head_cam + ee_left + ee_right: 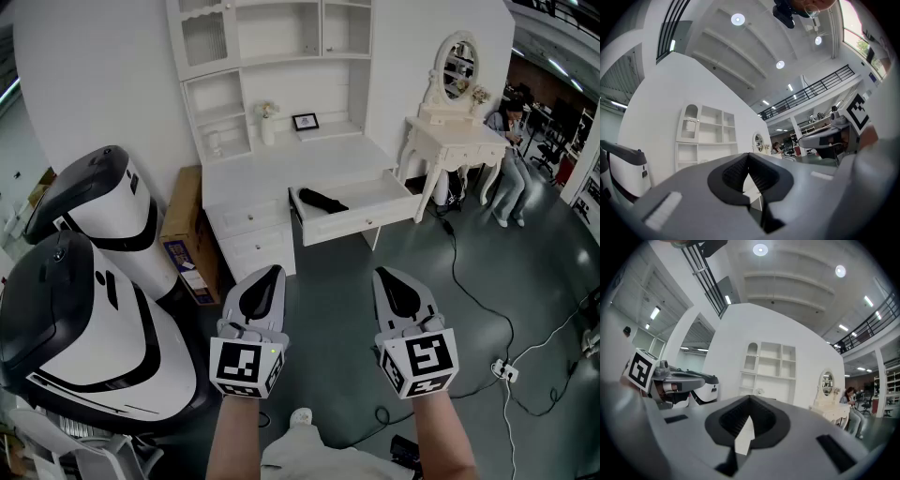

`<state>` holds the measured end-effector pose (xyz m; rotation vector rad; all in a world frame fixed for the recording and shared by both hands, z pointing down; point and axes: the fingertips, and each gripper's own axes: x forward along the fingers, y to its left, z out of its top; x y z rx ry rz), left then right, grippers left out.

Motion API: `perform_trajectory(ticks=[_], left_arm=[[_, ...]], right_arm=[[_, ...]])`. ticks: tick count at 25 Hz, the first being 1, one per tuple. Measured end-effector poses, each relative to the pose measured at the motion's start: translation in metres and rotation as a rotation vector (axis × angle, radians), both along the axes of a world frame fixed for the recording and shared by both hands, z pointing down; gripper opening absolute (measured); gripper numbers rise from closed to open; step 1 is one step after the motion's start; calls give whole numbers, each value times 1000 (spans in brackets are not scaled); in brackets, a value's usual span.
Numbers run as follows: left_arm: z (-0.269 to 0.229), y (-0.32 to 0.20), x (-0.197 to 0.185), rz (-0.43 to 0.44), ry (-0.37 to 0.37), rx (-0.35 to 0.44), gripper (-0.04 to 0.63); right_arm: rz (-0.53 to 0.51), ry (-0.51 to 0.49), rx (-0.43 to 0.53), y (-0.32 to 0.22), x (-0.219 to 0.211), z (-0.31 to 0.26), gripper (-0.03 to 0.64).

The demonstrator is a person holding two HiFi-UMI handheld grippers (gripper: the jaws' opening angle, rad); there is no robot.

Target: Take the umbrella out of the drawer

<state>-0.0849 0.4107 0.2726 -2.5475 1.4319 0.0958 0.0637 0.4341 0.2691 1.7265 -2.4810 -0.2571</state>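
Black and folded, the umbrella [322, 200] lies at the left end of the open drawer [361, 223] of a white worktop [281, 164]. Well short of it, the left gripper [275, 271] and right gripper [382, 274] hover side by side above the grey floor [330, 309], each with fingers pressed together, empty.

Bright, even light from round ceiling lamps [760, 249]; fisheye-warped edges, soft foreground.
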Motion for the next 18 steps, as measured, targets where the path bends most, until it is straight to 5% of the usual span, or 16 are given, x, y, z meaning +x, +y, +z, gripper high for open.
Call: perform_trajectory(ticks=[9,14,18], left_arm=[[4,-75,-37,41,17,-3,11],[8,-99,-47,60,22,-5,11],[11,-109,-51,63,24,-8,11]], right_arm=[[40,-5,21,-64,-31,2,6],[93,-75,44,-83,-29,1,7],[33,-202,45,-91,-31,-6,8]])
